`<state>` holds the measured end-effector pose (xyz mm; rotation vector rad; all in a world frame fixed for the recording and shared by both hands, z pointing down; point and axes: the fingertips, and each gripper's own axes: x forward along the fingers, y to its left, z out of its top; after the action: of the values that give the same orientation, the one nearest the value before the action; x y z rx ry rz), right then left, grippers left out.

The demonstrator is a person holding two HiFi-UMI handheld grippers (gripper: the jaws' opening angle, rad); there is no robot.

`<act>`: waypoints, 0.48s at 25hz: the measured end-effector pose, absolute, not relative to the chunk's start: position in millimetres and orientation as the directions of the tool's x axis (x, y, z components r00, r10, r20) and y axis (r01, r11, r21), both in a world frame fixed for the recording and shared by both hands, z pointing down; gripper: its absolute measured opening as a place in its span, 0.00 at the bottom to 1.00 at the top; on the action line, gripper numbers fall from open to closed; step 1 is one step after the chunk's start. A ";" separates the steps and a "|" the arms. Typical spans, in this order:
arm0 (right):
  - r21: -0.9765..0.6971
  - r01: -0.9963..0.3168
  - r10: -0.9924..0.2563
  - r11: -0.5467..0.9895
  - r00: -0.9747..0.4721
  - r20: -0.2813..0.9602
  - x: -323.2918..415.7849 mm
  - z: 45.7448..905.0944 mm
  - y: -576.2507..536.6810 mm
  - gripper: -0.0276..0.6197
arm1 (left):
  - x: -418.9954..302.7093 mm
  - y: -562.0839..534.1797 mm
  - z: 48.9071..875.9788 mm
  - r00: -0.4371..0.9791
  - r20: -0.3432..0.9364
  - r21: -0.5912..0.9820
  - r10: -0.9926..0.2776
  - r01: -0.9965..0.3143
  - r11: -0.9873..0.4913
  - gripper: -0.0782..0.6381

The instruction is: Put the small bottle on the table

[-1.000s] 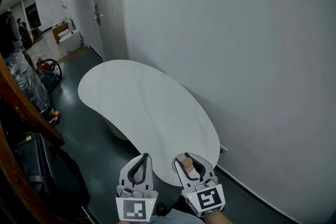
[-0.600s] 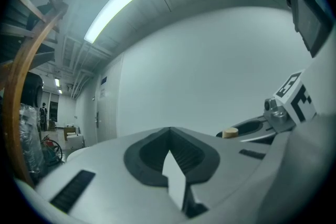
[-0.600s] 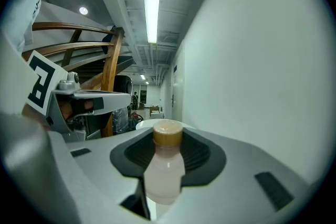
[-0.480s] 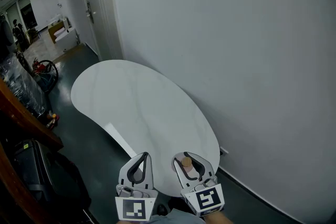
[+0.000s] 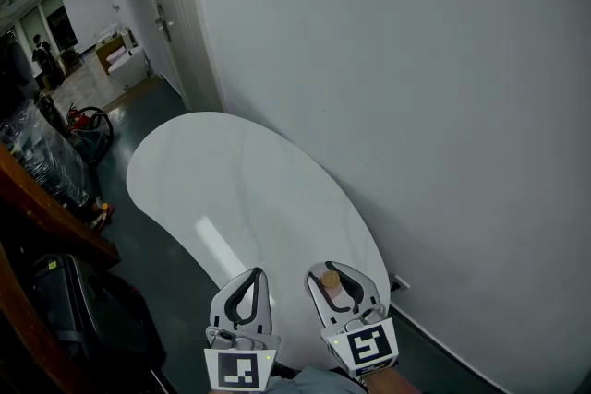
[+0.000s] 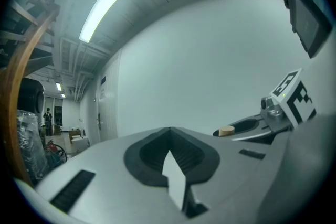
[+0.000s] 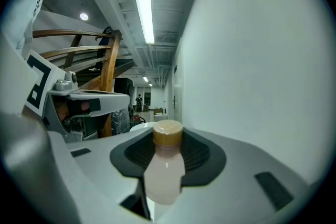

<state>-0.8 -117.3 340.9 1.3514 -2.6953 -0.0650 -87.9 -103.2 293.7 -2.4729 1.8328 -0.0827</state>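
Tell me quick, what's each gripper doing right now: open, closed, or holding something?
Left gripper: closed, nothing in it.
Right gripper: closed on the bottle.

The white kidney-shaped table offers an open top, reachable from its near end and its left edge. The white wall closes off its right edge. Left, across the dark floor, a wooden railing and black case narrow the passage.
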 end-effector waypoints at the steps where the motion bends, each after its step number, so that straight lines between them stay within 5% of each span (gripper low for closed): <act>1: 0.085 -0.795 -0.799 0.600 -0.592 0.103 1.9 340.6 -120.0 0.23 | -85.6 -105.1 293.5 0.282 0.009 -0.081 -0.959 -0.956 -0.282 0.11; 12: 0.024 -0.812 -0.804 0.583 -0.573 0.160 5.6 358.5 -146.8 0.23 | -86.1 -133.4 310.0 0.272 0.069 -0.065 -0.960 -0.959 -0.276 0.11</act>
<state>5.6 -146.8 358.5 1.3658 -2.6560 0.0777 -86.1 -133.4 310.0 -2.4972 1.8838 -0.1481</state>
